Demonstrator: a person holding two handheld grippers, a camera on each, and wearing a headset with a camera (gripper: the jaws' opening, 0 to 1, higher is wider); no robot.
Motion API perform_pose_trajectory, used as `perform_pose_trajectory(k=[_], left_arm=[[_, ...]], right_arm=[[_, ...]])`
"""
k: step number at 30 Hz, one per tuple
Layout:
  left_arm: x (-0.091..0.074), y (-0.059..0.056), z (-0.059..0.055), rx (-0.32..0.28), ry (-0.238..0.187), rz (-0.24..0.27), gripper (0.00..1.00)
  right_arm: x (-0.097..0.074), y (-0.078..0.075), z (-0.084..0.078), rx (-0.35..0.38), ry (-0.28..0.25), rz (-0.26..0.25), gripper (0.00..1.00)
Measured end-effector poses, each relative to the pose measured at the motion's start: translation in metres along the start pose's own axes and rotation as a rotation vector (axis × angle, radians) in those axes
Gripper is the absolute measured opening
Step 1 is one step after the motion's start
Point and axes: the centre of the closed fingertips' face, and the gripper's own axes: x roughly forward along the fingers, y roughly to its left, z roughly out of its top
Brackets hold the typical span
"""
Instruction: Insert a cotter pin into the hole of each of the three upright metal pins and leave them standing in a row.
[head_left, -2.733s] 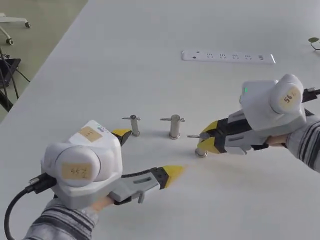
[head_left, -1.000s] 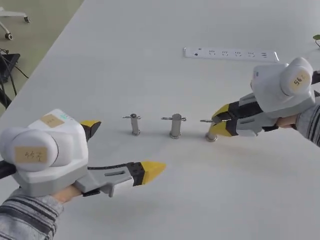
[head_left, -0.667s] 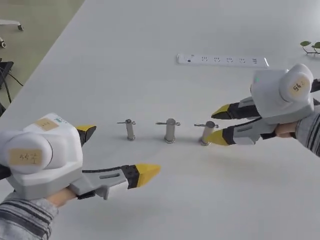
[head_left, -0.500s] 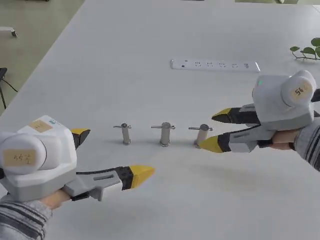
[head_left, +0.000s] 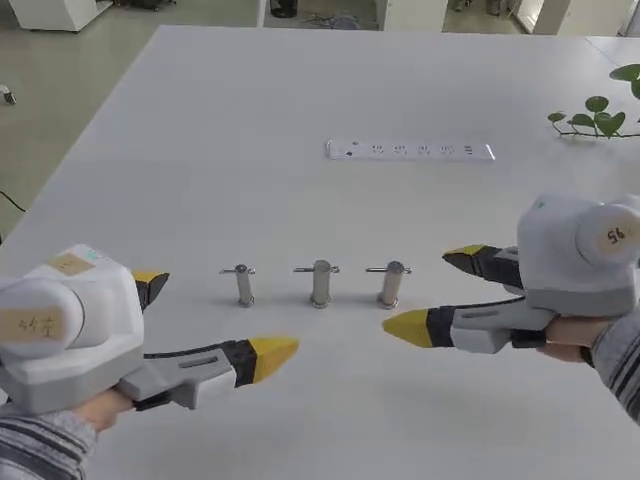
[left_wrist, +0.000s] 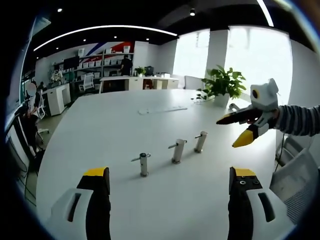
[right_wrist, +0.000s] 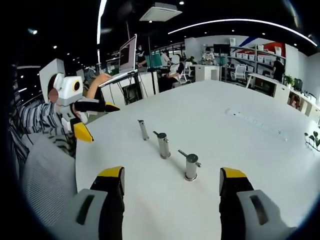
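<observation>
Evidently you are at the closing step, so take the row from your left. Your left claw hangs low over the surface with its jaws spread wide and nothing between them. The left pin stands just beyond its yellow tips, near but apart. That pin is upright, with the first cotter pin crosswise through its head. The middle pin stands beside it, also upright, and the second cotter pin sticks out to both sides. The right pin closes the row, with the third cotter pin across its top. These wires are thin in the head view, so I cannot be sure each one sits fully through its hole. The three pins make a fairly straight line, and none touches another. Your right claw is likewise wide open and empty. Its nearer tip is close to the right pin's foot yet clear of it, and the pin lies to the left of the jaws, not between them.

By my reading the insertions are done and nothing is left to grasp. The next move calls only for care: lift both claws up and away from the row, and mind that nearer right tip so it doesn't topple the end pin.
</observation>
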Motion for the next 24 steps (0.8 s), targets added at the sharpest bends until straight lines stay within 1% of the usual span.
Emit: perform_pose_trajectory(k=[4,6,10,13,16,18,19,20,22,24], left_arm=[[-0.001,-0.003,-0.004,0.006,0.009,-0.001,0.99],[-0.002,-0.003,-0.003,0.014,0.004,0.005,0.99],[-0.004,-0.005,-0.002,-0.004,-0.005,0.003,0.99],[-0.005,-0.006,-0.005,0.0,0.007,0.004,0.99],[-0.006,-0.008,-0.005,-0.005,0.006,-0.003,0.99],[-0.007,-0.007,-0.008,-0.001,0.016,0.003,0.99],[-0.007,-0.006,-0.009,-0.001,0.019,0.006,0.99],[-0.007,-0.006,-0.01,-0.002,0.021,0.007,0.99],[-0.007,-0.005,-0.011,-0.008,0.021,0.009,0.99],[-0.008,-0.005,-0.013,-0.01,0.024,0.011,0.99]], right_arm=[[-0.004,0.002,-0.004,0.022,-0.009,-0.026,0.78],[-0.006,0.003,-0.008,0.032,-0.001,-0.045,0.79],[-0.01,0.007,-0.012,0.053,-0.007,-0.066,0.8],[-0.012,0.007,-0.013,0.068,-0.014,-0.083,0.81],[-0.015,0.002,-0.021,0.057,0.008,-0.131,0.8],[-0.016,0.004,-0.023,0.083,-0.001,-0.135,0.8],[-0.016,0.006,-0.025,0.115,-0.011,-0.134,0.8],[-0.016,0.007,-0.026,0.125,-0.013,-0.131,0.8],[-0.017,0.007,-0.028,0.13,-0.019,-0.139,0.8],[-0.017,0.007,-0.031,0.136,-0.011,-0.149,0.8]])
